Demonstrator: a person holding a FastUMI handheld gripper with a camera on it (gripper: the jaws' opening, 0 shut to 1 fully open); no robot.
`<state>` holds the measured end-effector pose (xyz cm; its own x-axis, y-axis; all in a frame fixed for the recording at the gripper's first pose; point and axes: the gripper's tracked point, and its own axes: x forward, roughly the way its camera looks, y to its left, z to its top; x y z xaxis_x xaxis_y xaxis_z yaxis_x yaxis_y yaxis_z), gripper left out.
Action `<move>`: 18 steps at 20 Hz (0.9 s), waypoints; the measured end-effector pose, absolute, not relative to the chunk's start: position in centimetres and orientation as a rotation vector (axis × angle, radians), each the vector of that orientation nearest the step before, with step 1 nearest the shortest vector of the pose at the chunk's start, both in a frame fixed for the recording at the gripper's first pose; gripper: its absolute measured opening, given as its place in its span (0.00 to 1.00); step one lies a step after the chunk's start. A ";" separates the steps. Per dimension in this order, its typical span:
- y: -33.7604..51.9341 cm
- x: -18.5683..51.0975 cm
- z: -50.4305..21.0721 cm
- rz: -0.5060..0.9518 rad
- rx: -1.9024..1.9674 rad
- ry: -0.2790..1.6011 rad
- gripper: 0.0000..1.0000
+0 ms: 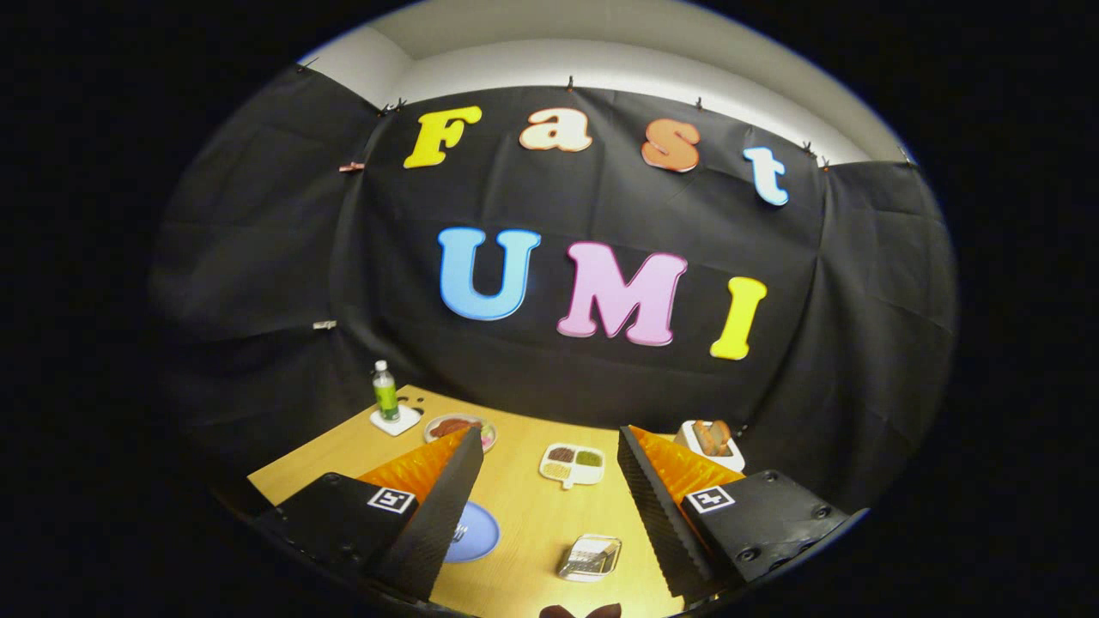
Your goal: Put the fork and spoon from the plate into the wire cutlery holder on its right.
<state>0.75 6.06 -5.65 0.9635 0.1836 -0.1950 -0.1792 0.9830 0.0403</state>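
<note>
I am looking down at a round blue plate (474, 532) lying on a pale wooden worktop (524, 498), partly hidden behind my left finger. On the plate's visible part I am seeing a small glint of metal, probably the fork and spoon, though it is too small to tell them apart. To the plate's right, between the fingers and low down, the small square wire cutlery holder (590, 557) is standing on the worktop; I cannot tell whether anything is inside it.

My gripper (544, 506) is hovering above the worktop with its fingers spread wide and gripping nothing.

Beyond the fingers, a white divided dish with brown, green and yellow fillings (572, 464) is sitting mid-worktop. Further back on the left, a green plastic bottle with a white cap (385, 392) is standing on a white square coaster, next to a shallow bowl of mixed food (459, 427). At the back right, a white toaster with browned bread slices (712, 440) is standing near the wall.

Judging by this, the task is at its start: both pieces seem not yet moved, so I am still needing to lower towards the plate.
</note>
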 end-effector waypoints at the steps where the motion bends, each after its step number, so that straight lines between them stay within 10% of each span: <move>1: 7.1 0.7 -7.1 0.214 0.025 0.249 0.98; 18: 22.9 0.3 -33.0 0.472 0.050 1.002 0.84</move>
